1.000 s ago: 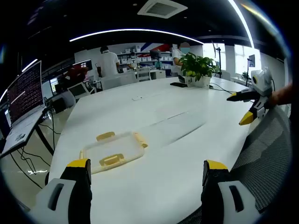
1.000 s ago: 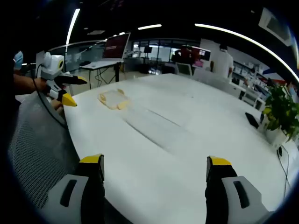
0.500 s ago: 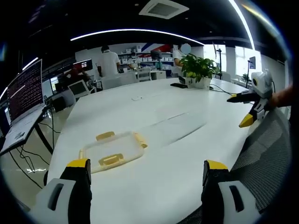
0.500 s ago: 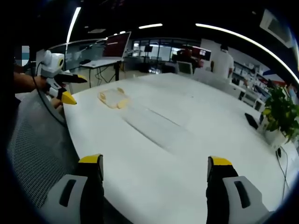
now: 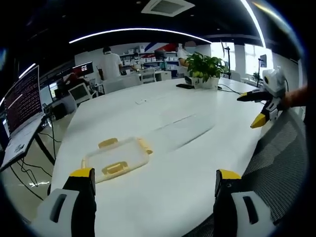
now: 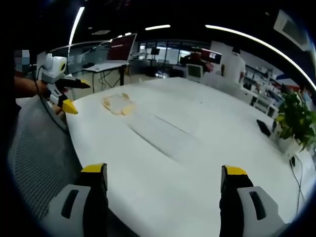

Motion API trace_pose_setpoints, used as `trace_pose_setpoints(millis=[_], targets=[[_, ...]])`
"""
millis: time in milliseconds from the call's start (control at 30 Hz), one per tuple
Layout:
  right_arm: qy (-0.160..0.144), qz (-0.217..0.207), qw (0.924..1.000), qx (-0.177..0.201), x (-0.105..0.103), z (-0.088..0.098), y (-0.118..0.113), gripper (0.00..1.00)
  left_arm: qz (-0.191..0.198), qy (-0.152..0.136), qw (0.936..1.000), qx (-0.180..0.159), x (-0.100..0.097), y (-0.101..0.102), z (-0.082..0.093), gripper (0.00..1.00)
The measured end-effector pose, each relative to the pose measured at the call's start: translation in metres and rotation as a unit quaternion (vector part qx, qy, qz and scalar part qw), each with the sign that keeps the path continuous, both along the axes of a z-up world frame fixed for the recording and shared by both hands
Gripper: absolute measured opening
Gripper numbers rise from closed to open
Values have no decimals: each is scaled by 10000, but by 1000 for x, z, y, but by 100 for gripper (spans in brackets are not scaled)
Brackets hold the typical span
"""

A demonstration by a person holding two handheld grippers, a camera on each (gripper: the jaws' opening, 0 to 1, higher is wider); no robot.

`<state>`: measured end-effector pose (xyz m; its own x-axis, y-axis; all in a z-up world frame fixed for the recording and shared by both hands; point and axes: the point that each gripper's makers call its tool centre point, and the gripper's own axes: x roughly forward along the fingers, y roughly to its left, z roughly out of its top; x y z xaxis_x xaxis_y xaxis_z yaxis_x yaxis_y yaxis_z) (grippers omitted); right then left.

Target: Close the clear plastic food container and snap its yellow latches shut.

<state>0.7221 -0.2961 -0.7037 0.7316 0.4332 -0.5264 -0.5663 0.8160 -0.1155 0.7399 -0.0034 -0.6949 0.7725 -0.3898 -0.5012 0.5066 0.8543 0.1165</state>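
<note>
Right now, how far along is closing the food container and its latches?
The lid looks seated on the clear container. The left gripper and right gripper are both open and off it, holding nothing. Whether its yellow latches are snapped is unclear; pressing them appears to remain.

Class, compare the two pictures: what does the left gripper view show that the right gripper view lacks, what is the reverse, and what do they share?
Left gripper view: the right tongs, held open over the table's edge, a ceiling vent, and the yellow latches seen close up.

Right gripper view: the left tongs, open, above the table's near edge.

Shared: the white table, the clear container lying on it with neither tongs touching it, the potted plant and the mesh chair.
</note>
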Motion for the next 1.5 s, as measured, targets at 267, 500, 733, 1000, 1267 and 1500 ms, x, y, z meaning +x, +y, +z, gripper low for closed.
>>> trace_pose_setpoints(millis=[267, 500, 733, 1000, 1267, 1500], targets=[[43, 29, 10000, -21, -1, 1, -1, 97, -12, 65, 10000, 44, 0, 3, -1, 99], [98, 47, 9999, -68, -3, 1, -4, 99, -23, 104, 9999, 43, 3, 6, 0, 99], [92, 47, 9999, -88, -1, 4, -7, 99, -80, 126, 9999, 87, 3, 9, 3, 99], [134, 113, 9998, -111, 0, 7, -7, 99, -182, 209, 9995, 150, -1, 9, 4, 99], [175, 171, 9996, -124, -2, 7, -8, 99, -236, 259, 9993, 109, -4, 10, 5, 99], [220, 209, 9995, -112, -3, 7, -5, 99, -248, 318, 9991, 110, -7, 9, 3, 99]])
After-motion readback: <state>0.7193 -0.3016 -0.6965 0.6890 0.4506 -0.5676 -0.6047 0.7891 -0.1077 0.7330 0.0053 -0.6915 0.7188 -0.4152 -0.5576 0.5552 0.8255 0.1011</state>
